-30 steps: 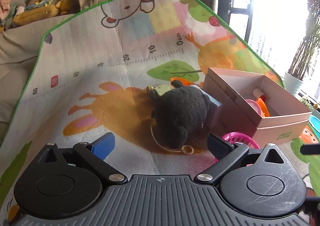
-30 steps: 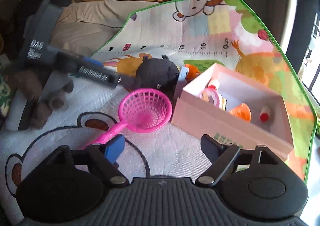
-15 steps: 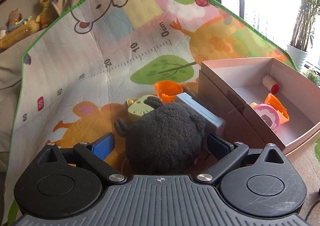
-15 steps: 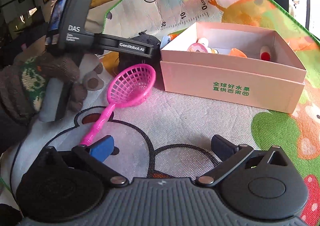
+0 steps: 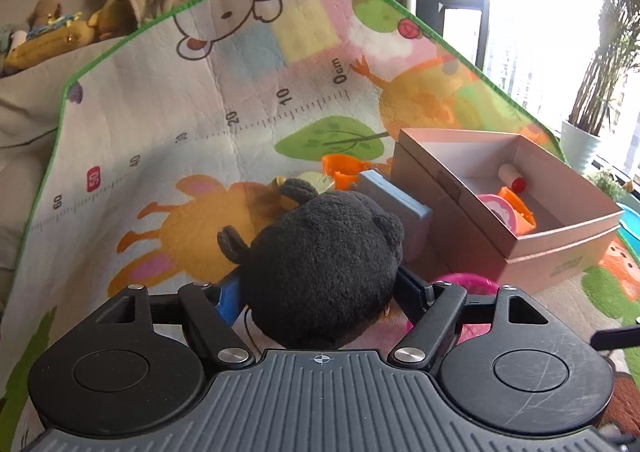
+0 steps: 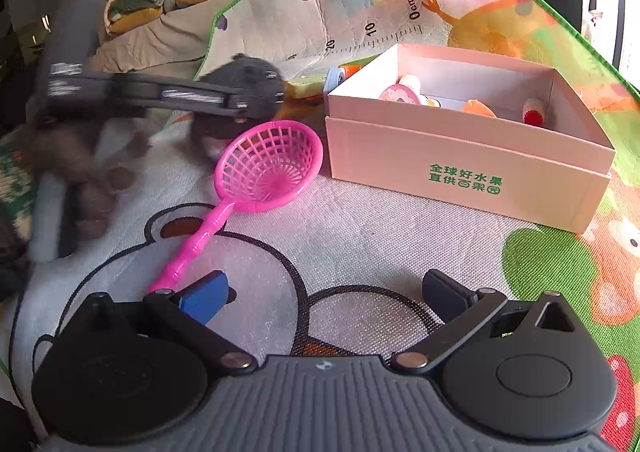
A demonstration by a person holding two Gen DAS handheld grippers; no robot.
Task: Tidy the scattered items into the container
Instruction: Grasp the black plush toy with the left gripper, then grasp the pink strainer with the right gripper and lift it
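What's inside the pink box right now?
In the pink box: a pink round toy, an orange piece and a small white bottle with a red cap. The near wall hides the floor and their lower parts.

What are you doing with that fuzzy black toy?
Tidying toys into the pink box. The left gripper is closed on the black plush toy, beside the box. The right gripper hangs open and empty near the pink toy strainer, which lies on the play mat. A few small toys are already boxed.
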